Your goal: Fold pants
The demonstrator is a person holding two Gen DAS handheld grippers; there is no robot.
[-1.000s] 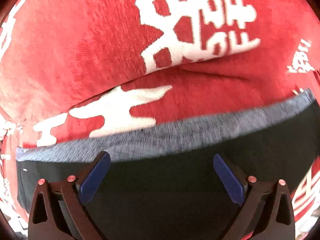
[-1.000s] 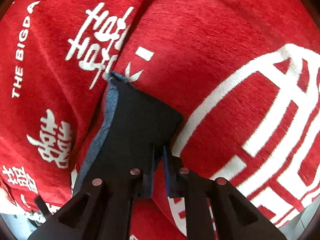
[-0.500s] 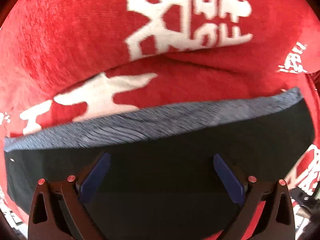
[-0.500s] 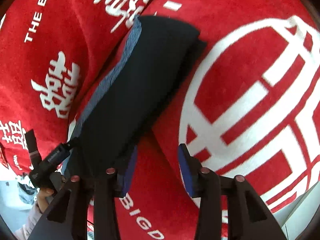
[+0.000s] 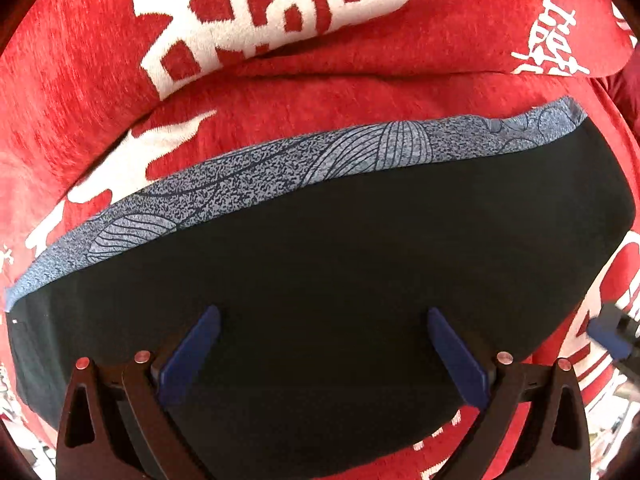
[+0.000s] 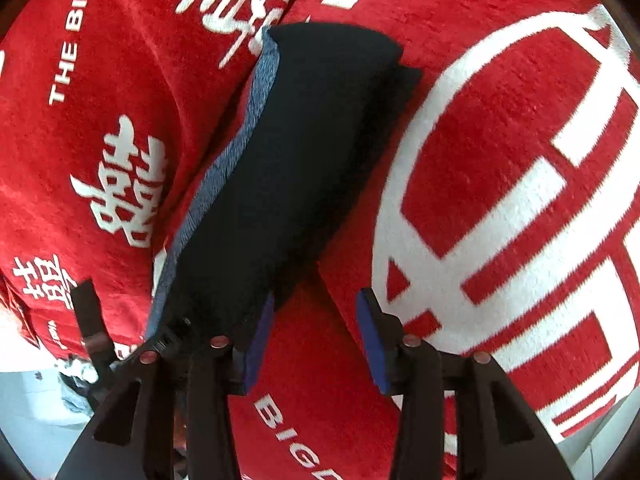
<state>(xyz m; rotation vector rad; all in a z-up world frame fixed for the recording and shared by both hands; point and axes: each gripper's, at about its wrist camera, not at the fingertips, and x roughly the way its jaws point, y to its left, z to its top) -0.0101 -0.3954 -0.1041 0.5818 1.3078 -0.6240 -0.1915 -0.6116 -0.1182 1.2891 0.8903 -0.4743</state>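
The black pants lie folded into a compact band on the red cloth, with a blue-grey patterned strip along the far edge. My left gripper is open, its blue-padded fingers spread wide above the black fabric and holding nothing. In the right wrist view the folded pants run away from me at the left of centre. My right gripper is open and empty, its left pad beside the near end of the pants.
A red cloth with large white characters covers the whole surface and rises in a fold behind the pants. The other gripper shows at the left edge and at the right edge of the left view.
My right gripper has let go of the pants corner, opened and pulled back. The left view has backed off slightly, showing more of the folded pants.
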